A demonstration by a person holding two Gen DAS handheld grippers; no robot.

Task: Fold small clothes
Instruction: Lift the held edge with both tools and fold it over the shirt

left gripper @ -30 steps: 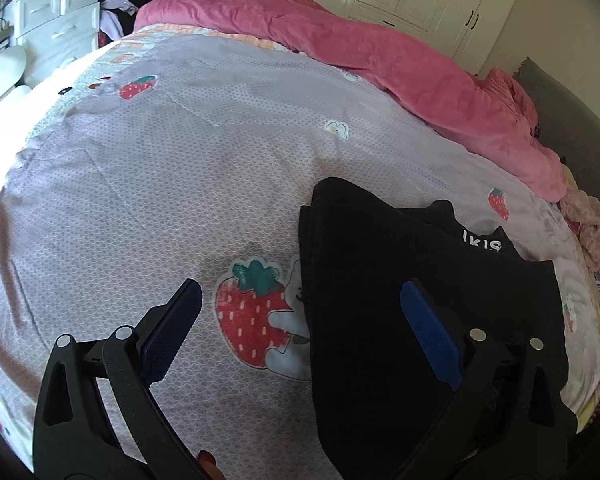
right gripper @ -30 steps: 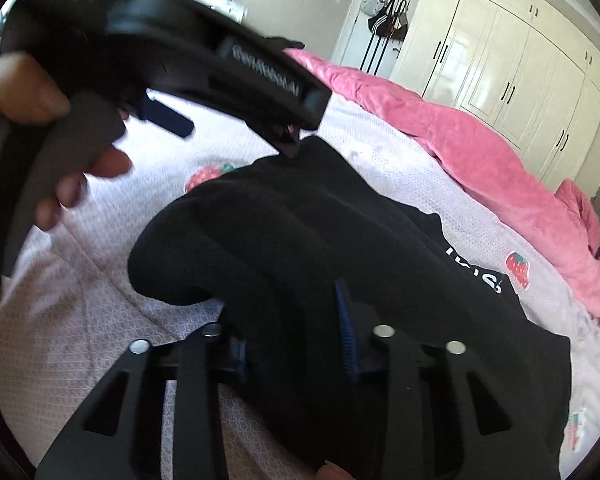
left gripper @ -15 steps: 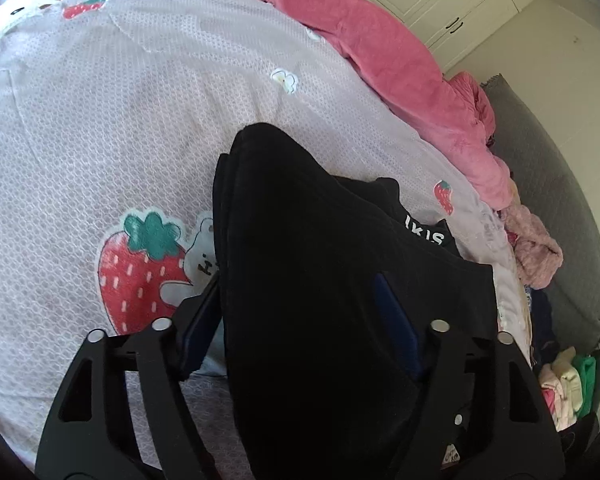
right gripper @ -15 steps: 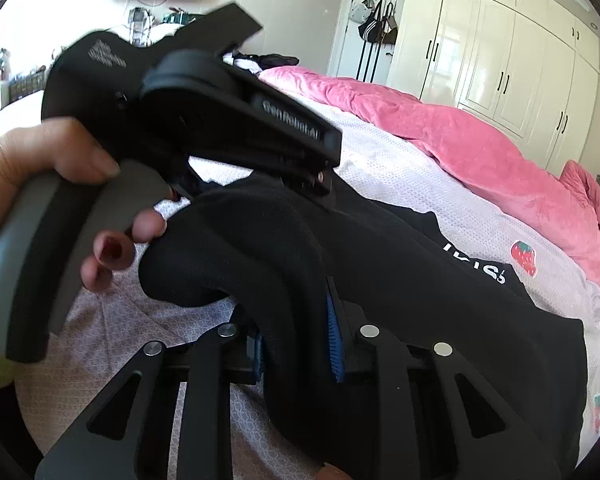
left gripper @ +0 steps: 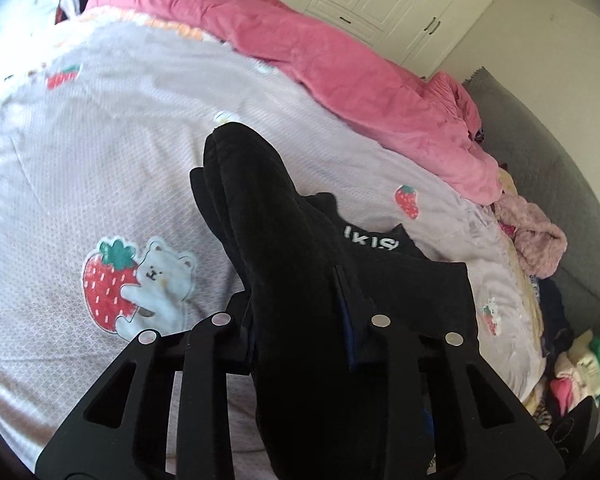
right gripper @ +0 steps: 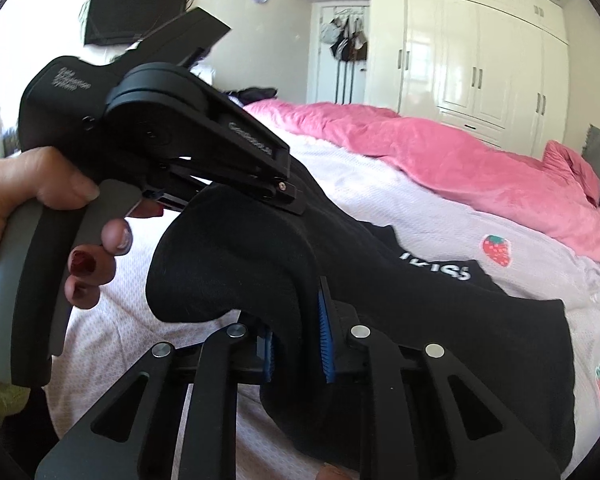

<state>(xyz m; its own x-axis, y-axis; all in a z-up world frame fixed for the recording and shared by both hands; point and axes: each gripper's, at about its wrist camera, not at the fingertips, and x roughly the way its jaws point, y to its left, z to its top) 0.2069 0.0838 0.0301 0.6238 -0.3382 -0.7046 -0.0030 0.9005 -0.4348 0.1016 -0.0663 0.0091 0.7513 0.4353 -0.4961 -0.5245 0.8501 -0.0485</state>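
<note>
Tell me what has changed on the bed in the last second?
The left gripper, open over the sheet a second ago, has swung onto the black garment and its fingers are closing on a fold of it. The right gripper already had the cloth and is closing tighter. The garment's gathered edge is lifted a little. The pink duvet and strawberry sheet lie as before.

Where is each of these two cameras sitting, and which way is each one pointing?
Left wrist: sits on the left gripper, looking down along its closing fingers at the black garment between them, over the strawberry bedsheet.
Right wrist: sits on the right gripper, its jaws closing on the same garment, facing the wardrobe; the person's left hand shows.
Shared: garment, bedsheet, pink duvet, wardrobe.
</note>
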